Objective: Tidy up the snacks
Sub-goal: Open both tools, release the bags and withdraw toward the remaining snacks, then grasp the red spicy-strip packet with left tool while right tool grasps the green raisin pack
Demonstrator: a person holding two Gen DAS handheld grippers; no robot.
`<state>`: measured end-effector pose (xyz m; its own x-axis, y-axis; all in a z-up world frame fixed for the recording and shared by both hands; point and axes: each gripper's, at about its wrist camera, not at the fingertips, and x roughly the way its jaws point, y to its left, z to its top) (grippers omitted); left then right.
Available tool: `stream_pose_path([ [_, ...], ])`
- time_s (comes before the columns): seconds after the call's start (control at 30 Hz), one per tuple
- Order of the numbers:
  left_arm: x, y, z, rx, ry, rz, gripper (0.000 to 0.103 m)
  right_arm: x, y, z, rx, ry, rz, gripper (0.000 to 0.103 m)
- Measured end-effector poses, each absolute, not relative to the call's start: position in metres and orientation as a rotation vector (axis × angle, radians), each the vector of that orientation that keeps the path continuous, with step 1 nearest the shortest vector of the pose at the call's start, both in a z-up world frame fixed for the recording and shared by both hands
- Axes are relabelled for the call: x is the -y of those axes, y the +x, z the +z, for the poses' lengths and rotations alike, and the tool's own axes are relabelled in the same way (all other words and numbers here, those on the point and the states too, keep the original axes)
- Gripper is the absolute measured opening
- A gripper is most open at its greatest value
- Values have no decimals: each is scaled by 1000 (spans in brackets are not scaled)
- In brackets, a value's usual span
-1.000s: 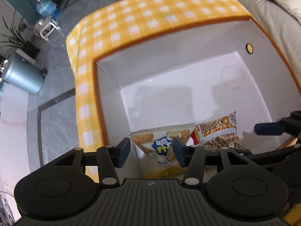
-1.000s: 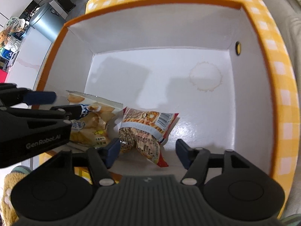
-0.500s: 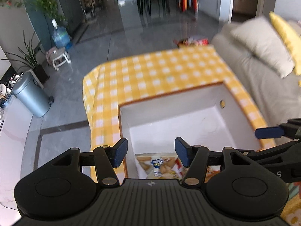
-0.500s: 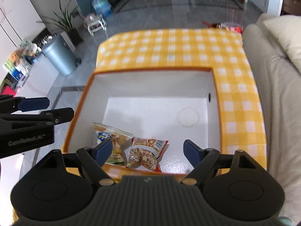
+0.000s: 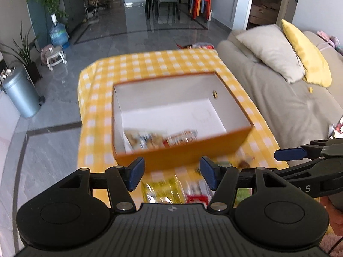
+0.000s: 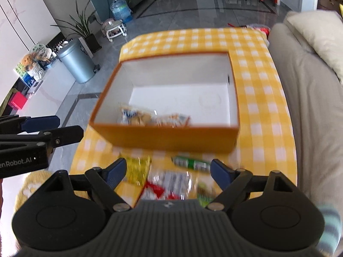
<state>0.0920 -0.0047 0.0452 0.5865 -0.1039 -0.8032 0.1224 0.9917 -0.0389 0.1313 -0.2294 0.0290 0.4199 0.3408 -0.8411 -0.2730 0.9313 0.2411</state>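
Observation:
An orange box (image 5: 186, 150) (image 6: 171, 137) with a white inside stands on a yellow checked tablecloth (image 5: 150, 64) (image 6: 261, 111). Two snack bags (image 5: 163, 138) (image 6: 150, 116) lie at its near wall. Loose snacks lie on the cloth in front of the box: a yellow bag (image 5: 160, 189) (image 6: 137, 169), a red and white bag (image 5: 197, 192) (image 6: 169, 182) and a green pack (image 6: 190, 162). My left gripper (image 5: 171, 175) is open and empty above them. My right gripper (image 6: 169, 172) is open and empty too, and shows at the right in the left wrist view (image 5: 289, 153).
A grey sofa (image 5: 289, 98) (image 6: 310, 107) with cushions runs along the table's right side. A metal bin (image 5: 21, 92) (image 6: 76, 64), plants and a water bottle (image 5: 57, 34) stand on the floor to the left. Dining chairs stand far back.
Both grippers have pulled back and up out of the box, leaving the two bags inside. The loose snacks in front of the box have come into view.

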Motion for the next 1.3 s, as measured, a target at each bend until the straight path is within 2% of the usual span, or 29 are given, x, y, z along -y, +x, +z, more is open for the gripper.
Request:
stream_pose_path([
  [0.37,29,56,0,-1079,32,-192,69,262,75,-19,-1125,19,338,81],
  [0.47,40,53,-9,-1099,68,-218,69,274,63,-29,-1131,26,314,76],
  [0.67,57,62,-30,-1167,135,-279,70,296,63,-37,-1155,86,318,76],
  [0.8,64,73,-46,-1206,148,-268,76,290,73,-45,-1177,-43,369,76],
  [0.97,67,85,-71,-1264,157,-230,76,283,87,-62,-1187,-170,419,76],
  [1.3,71,96,-103,-1306,186,-209,80,277,113,-91,-1225,38,352,67],
])
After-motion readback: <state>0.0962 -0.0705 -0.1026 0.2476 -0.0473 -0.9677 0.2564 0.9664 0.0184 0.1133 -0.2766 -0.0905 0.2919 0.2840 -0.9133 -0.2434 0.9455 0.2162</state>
